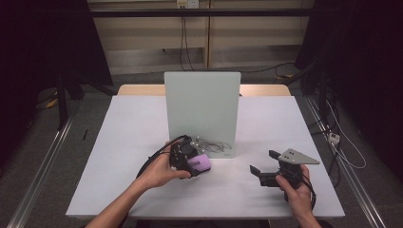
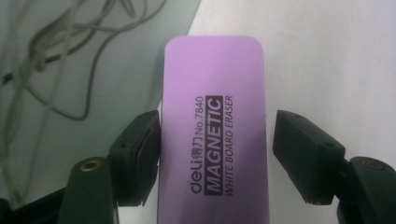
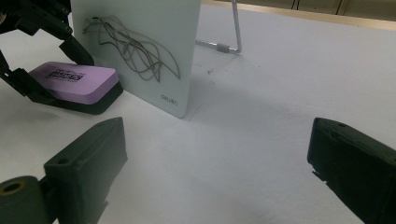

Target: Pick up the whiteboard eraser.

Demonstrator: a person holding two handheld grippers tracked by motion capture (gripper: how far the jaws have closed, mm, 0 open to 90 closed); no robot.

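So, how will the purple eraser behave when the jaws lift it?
The eraser looks like a flat, stiff block, so it probably will not bend. Its smooth purple top may be slippery, but the left gripper takes it by the long sides. It seems light, and too flat to roll.

**A recording lab, by the look of it**

This is a test or recording room, not a home. A plain white table (image 1: 142, 142) stands alone in the middle, ringed by black curtains (image 1: 43, 42) at nine and three o'clock. Metal rails (image 1: 40, 161) run along the grey floor on both sides. At twelve o'clock, cables (image 1: 184, 38) hang from a wall socket (image 1: 187, 4), and more wiring (image 1: 342, 142) lies loose on the floor at three o'clock. A whiteboard (image 1: 202, 107) stands upright on the table.
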